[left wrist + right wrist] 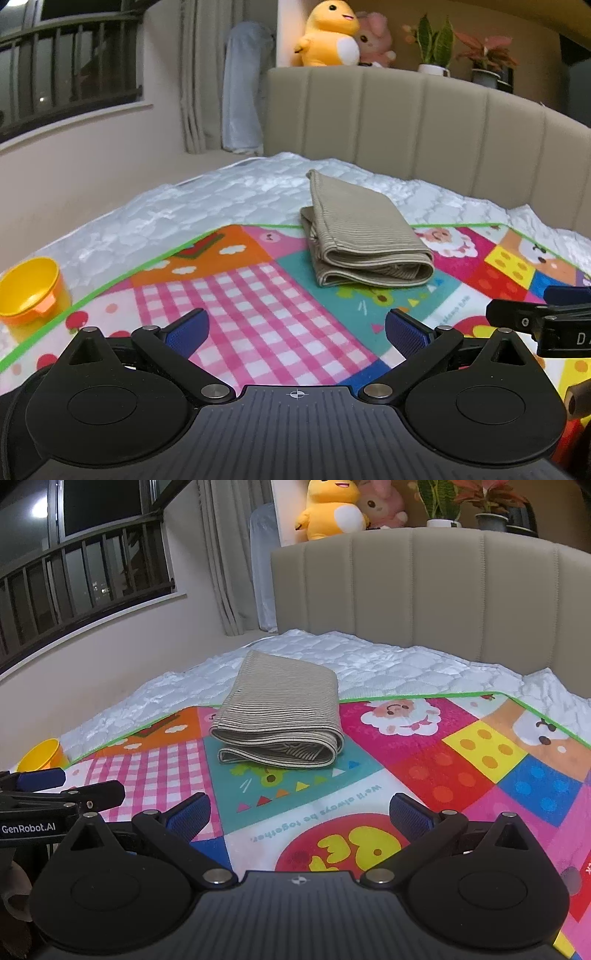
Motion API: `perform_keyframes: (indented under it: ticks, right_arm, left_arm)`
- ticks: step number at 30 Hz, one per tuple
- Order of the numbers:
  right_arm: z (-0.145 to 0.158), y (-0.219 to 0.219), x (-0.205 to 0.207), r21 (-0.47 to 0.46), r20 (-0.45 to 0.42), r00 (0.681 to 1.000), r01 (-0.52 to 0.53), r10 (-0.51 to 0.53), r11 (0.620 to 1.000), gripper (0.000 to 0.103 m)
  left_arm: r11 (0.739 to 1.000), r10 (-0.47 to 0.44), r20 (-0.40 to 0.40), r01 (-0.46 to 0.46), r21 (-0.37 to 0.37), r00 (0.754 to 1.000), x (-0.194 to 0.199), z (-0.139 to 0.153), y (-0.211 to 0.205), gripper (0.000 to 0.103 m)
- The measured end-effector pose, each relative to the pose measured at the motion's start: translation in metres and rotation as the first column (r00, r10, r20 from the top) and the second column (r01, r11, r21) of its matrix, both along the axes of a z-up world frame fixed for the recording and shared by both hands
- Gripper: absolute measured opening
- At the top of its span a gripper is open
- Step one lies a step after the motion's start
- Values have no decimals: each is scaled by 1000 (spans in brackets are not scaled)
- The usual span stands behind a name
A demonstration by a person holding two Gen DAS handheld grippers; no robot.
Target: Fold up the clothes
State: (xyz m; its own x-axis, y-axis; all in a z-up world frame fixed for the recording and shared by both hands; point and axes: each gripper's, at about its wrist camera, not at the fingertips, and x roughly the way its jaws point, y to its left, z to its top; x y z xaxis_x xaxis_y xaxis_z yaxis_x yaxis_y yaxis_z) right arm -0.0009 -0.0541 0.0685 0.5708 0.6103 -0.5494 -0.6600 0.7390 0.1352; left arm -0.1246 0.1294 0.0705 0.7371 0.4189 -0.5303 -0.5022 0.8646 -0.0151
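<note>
Since the beige ribbed folded garment [364,240] sits finished at frame center on the colourful patchwork play mat [258,314], your left gripper [295,332] & right gripper [299,814] hang back, jaws spread, empty.

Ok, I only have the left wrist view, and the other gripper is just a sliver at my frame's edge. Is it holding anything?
Observer: No. The right gripper is open and empty, over the colourful patchwork play mat.
Operator: What lies straight ahead of it?
Observer: An upside-down printed line on the mat reading "We'll always be together", then the folded beige striped cloth beyond it.
Operator: Does that camera catch my gripper?
Observer: Yes, the left gripper shows at its left edge, side on, with a GenRobot.AI label on the body.
</note>
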Motion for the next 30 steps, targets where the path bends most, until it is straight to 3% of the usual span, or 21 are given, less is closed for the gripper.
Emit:
perform_keyframes:
  ticks: [30]
  right_arm:
    - [1,0,-2,-4,10,1000,-1,1,1000,103]
  left_arm:
    - [999,-4,0,4,-44,1000,0,1,3,103]
